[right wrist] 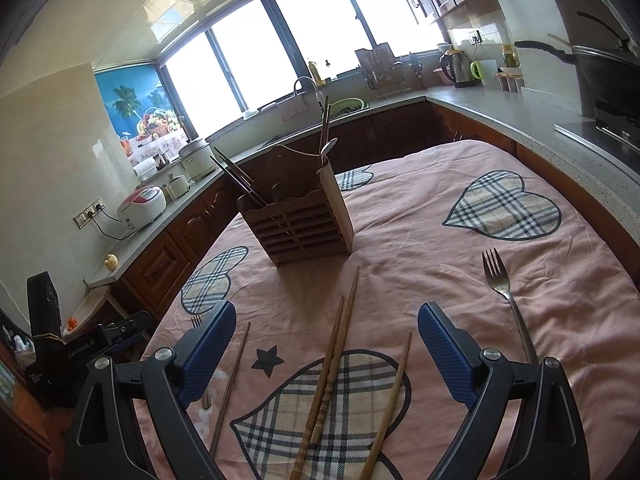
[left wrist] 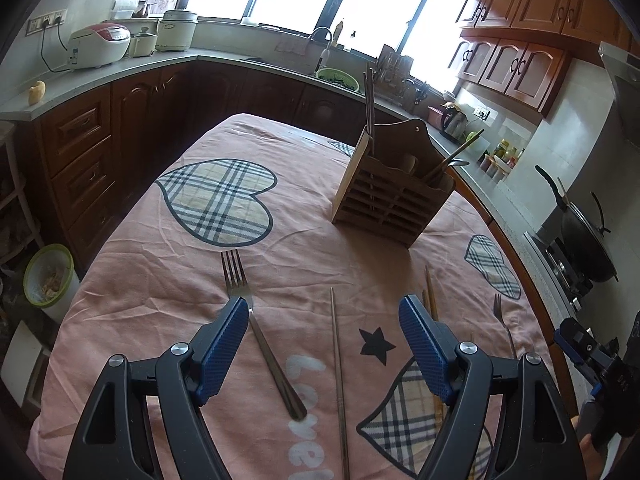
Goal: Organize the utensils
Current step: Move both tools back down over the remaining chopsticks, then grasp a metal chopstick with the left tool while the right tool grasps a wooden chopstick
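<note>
Above the pink tablecloth (left wrist: 160, 280), both hand-held grippers angled downward, jaws wide, empty

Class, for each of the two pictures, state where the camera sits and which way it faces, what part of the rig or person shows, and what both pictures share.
Left wrist: sits on the left gripper, looking forward and down over the table at a fork; its own open fingers and the right gripper at the right edge show.
Right wrist: sits on the right gripper, facing wooden chopsticks; its open fingers show.
Shared: the wooden utensil holder, pink tablecloth, windows.
</note>
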A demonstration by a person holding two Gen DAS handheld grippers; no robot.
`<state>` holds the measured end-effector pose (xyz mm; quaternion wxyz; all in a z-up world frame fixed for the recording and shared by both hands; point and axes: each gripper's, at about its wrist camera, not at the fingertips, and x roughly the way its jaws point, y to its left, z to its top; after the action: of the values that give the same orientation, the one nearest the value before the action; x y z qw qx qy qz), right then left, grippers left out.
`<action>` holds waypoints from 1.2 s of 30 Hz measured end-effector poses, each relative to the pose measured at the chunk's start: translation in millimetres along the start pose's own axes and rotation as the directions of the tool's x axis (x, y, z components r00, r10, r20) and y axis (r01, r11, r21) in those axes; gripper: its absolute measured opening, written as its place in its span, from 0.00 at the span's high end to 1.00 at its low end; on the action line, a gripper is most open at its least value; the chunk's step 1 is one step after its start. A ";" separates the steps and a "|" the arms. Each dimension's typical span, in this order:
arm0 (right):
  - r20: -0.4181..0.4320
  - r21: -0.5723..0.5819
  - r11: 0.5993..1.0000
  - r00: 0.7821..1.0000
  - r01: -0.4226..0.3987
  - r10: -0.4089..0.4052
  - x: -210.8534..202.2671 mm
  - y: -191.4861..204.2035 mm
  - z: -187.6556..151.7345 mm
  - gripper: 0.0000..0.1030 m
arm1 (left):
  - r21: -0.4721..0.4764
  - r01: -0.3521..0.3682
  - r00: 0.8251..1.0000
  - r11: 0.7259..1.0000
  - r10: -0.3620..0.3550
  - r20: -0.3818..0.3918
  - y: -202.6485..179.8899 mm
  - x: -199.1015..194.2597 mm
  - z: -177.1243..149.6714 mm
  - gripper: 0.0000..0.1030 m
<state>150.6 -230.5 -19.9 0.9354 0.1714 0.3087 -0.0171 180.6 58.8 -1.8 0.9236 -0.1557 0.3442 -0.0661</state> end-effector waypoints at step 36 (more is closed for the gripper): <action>-0.123 0.004 0.993 0.986 0.118 -0.116 31.8 -27.9 -48.8 0.09 | 0.069 -0.066 0.988 0.995 0.075 -0.134 -15.2 44.8 -28.0 0.23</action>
<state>144.5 -238.2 -83.7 0.9110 0.1591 0.3751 -0.0631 195.8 27.5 -44.3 0.9042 -0.1085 0.4094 -0.0550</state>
